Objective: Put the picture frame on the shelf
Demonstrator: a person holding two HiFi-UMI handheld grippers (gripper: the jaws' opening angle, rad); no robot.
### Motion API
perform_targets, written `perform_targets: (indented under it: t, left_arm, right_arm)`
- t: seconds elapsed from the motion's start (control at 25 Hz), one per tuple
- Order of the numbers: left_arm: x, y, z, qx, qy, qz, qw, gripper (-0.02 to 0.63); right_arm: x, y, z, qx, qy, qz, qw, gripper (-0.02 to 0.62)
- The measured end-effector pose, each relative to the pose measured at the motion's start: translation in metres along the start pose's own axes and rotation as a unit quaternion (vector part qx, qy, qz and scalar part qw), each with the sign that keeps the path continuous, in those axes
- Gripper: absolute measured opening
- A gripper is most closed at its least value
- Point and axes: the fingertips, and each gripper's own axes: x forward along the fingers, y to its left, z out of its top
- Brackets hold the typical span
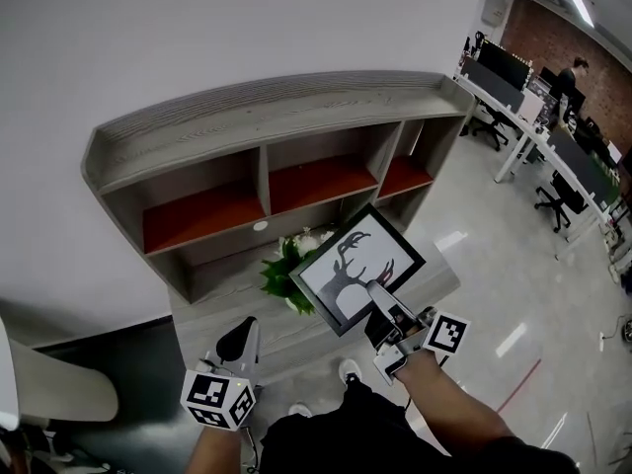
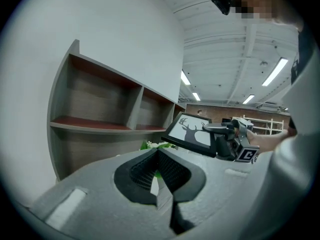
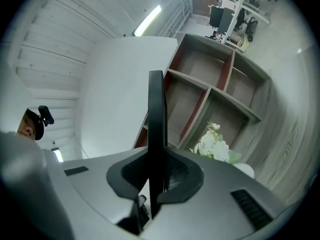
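My right gripper (image 1: 378, 294) clamps the picture frame (image 1: 348, 263) by its edge, carrying it before the shelf (image 1: 259, 118) for placing, while my left gripper (image 1: 240, 344), jaws together and empty, waits farther from the shelf.

Right gripper view: picture frame (image 3: 156, 129) edge-on between fingers (image 3: 177, 171); printed face hidden. Head view: frame corner at fingertips covered by right gripper (image 1: 377, 292). Flowers (image 1: 286, 260) beyond fingertips partly behind frame. Left gripper view: flowers mostly masked by own fingers (image 2: 175, 171). Small white item (image 1: 260, 226) on shelf (image 1: 247, 117), beyond flowers: too small to identify, possibly sticker.
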Motion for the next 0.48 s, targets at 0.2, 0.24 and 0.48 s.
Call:
perform_targets:
  t: [0.2,0.24,0.48]
  left_arm:
    - [0.006,0.01,0.001,-0.008,-0.001,0.031,0.9995,0.009]
    - [0.008,0.011,0.001,-0.009,0.0,0.037,0.9993,0.009]
    - [0.024,0.019,0.006,-0.008,0.001,0.071,0.9974,0.009]
  right_arm:
    - [0.035,-0.021,0.035,0.053,-0.02,0.002,0.998,0.044]
    - [0.043,-0.025,0.041,0.061,-0.022,0.002,0.998,0.044]
    - [0.086,-0.052,0.071,0.091,-0.023,0.01,0.996,0.044]
